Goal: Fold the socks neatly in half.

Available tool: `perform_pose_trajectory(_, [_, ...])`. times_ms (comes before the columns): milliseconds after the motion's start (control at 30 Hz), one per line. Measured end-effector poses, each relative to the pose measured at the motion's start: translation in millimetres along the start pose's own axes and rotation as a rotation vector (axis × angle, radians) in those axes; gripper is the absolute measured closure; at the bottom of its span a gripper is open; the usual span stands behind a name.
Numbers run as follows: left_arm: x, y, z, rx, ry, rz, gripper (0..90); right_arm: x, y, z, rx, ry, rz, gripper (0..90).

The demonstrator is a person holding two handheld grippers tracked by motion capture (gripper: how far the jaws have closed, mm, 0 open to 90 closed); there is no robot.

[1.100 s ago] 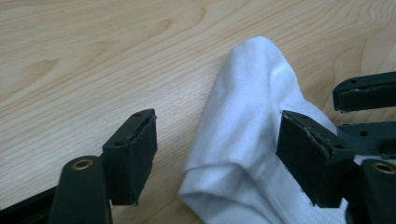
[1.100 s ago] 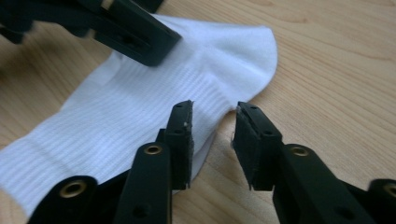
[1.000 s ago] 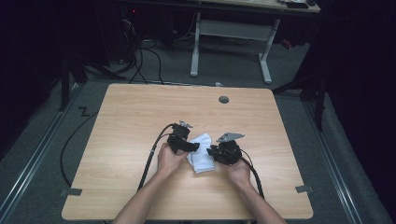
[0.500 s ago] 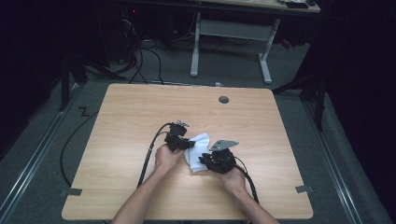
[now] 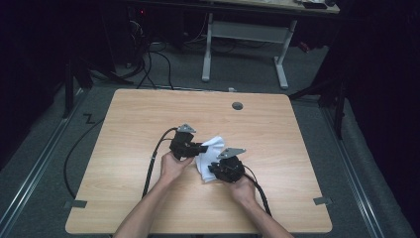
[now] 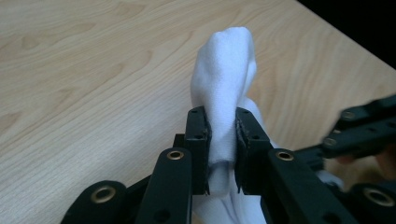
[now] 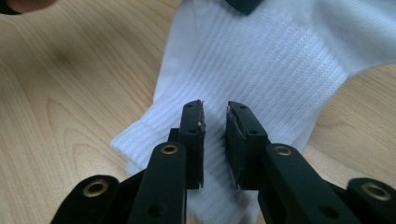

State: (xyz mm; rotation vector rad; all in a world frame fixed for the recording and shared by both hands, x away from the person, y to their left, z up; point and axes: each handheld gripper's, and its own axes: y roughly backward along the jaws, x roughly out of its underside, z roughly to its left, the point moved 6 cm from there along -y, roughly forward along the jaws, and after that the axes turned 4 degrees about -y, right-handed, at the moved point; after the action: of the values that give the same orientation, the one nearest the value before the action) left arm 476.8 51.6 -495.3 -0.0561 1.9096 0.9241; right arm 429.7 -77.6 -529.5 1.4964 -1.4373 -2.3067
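The white sock (image 5: 208, 157) lay near the middle of the surface (image 5: 129, 119). The left tongs (image 6: 221, 140) had just closed, pinching a raised fold of it. The right tongs (image 7: 215, 140) had been closing, a narrow gap remaining, above its ribbed cuff.

You work in a dim lab: bare wooden table (image 5: 148, 119), floor rails (image 5: 37, 163), cable tangle (image 5: 148, 54), second desk (image 5: 242, 29) beyond its far edge.
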Motion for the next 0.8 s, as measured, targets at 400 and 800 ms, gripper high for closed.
perform_pose_trajectory(400, [7.2, 12.5, -25.1, 0.044, -0.129, 0.01, 77.6, -5.7, -9.1, -3.5, 0.048, -0.02, -0.038, 78.8])
perform_pose_trajectory(800, [17.6, 12.5, -18.4, -0.026, -0.12, -0.021, 78.7, 9.0, 21.3, 11.3, 0.033, 0.016, -0.073, 68.5])
